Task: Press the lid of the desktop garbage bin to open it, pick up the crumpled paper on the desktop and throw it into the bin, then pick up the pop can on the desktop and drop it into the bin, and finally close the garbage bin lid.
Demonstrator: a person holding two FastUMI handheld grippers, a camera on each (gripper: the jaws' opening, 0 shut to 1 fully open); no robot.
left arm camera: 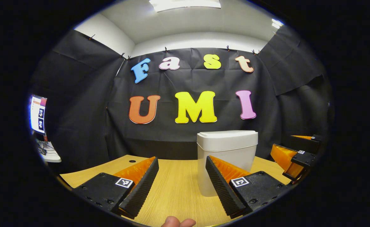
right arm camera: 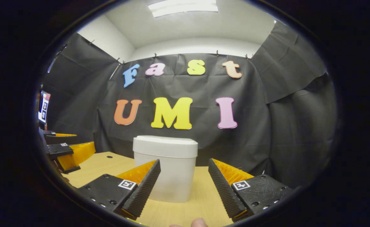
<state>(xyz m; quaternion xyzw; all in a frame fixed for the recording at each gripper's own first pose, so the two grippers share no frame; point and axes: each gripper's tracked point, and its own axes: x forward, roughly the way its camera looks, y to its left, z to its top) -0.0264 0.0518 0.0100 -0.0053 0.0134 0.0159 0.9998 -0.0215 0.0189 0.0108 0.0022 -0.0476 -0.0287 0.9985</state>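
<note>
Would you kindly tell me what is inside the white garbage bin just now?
That cannot be seen: the garbage bin stands on the wooden table with its lid shut, covering the inside.

bin (left arm camera: 227, 148) on table (left arm camera: 175, 189), before wall (left arm camera: 77, 126)

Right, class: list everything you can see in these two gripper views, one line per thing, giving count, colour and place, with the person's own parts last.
Garbage bin: one, white, lid closed, standing on the table ahead of both grippers.
Table: one, light wood, under the bin.
Booth wall: black cloth, behind the table.
Ceiling light: one, white, overhead.
Monitor: one, lit, far left.
Left gripper: one, open, holding nothing.
Right gripper: one, open, holding nothing.
Fingertip: one, at the bottom edge of the left gripper view.
</note>
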